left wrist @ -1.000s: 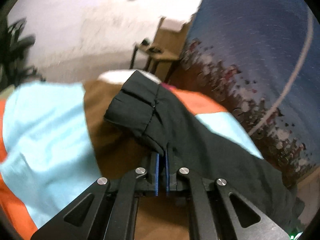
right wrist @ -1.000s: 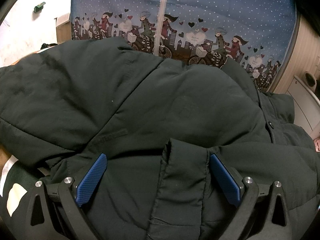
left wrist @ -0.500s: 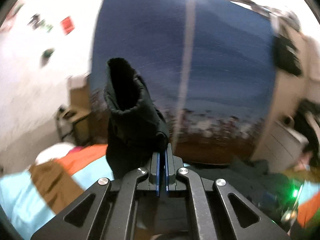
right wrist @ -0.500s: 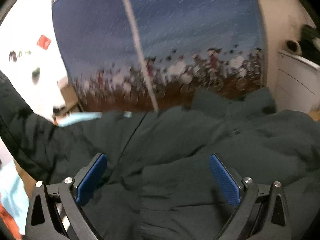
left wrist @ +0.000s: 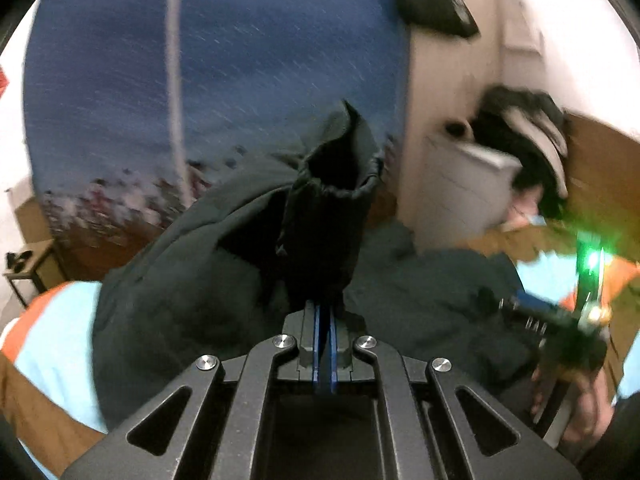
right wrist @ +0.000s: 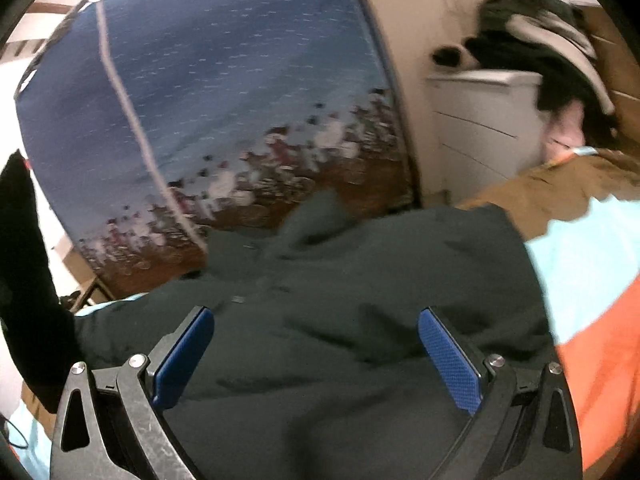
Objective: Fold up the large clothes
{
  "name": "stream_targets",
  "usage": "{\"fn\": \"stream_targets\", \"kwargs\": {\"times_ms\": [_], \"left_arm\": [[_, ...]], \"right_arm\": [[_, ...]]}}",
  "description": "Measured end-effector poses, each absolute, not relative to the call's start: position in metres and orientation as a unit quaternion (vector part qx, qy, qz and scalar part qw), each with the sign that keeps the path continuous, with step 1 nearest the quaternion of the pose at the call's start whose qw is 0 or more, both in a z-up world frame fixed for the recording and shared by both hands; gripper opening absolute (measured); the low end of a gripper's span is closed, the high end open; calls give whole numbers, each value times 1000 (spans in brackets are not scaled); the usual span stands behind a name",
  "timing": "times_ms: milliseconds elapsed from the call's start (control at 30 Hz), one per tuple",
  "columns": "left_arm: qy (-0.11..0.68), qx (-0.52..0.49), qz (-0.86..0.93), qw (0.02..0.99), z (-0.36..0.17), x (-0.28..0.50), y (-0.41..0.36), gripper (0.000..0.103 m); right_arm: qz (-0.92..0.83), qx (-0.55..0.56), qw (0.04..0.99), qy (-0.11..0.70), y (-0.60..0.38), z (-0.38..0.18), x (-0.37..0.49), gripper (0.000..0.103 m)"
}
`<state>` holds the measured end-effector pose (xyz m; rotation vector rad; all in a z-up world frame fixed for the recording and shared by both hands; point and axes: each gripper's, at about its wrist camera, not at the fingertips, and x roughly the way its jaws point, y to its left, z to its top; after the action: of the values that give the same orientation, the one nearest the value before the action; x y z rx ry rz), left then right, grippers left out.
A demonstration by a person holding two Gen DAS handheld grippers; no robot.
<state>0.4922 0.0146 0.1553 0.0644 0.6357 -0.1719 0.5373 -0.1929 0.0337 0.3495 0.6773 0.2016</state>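
Within 1 second the left gripper (left wrist: 324, 344), jaws clamped on the dark green padded jacket's sleeve cuff (left wrist: 332, 200), carried it rightward over the jacket body (right wrist: 340, 320) on the striped bedcover (right wrist: 580, 260), so the sleeve fold is under way, while the right gripper (right wrist: 316, 360) hovers wide open and empty above.

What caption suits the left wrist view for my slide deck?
Left gripper shut on a dark jacket's sleeve cuff, lifted above the bed.

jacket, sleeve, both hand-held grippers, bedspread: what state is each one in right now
jacket: spread on the bed, rumpled, not folded
sleeve: lifted, cuff up and gaping, pinched at its edge
left hand-held gripper: shut on the sleeve
right hand-held gripper: open, over the jacket, holding nothing
bedspread: flat under the jacket
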Motion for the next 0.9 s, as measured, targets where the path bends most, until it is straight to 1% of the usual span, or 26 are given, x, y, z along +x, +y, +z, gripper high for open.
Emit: {"fn": "stream_targets", "kwargs": {"times_ms": [67,100,267,367,500,533,567,600,633,667,733,900], "left_arm": [[334,45,-102,936,131,503,-15,2],[342,49,-108,932,122,496,-25,2],[388,73,-131,909,68,499,-59,2],[411,84,-127,899,44,488,-55,3],[420,80,-131,894,33,480,-46,6],[422,76,-136,893,34,480,-44,11],[424,67,-148,891,34,480,-42,24],[426,54,-163,888,35,479,-40,35],[425,42,-172,888,37,478,-39,55],[419,32,-174,890,40,476,-36,60],[406,28,-180,896,47,473,-34,61],[407,9,-210,889,62,463,-27,62]], "right_arm": [[97,174,920,337,-208,26,534,103],[97,177,918,342,-215,22,533,103],[145,216,901,347,-238,11,526,103],[182,244,887,348,-239,7,528,103],[225,282,862,356,-236,3,535,103],[232,290,856,360,-234,2,538,103],[237,296,851,363,-233,1,540,103],[240,302,847,365,-232,0,542,103],[240,306,845,367,-231,-1,544,103],[242,314,841,369,-231,-2,545,103],[243,320,837,371,-230,-3,547,103],[258,320,827,383,-219,-1,548,103]]}}
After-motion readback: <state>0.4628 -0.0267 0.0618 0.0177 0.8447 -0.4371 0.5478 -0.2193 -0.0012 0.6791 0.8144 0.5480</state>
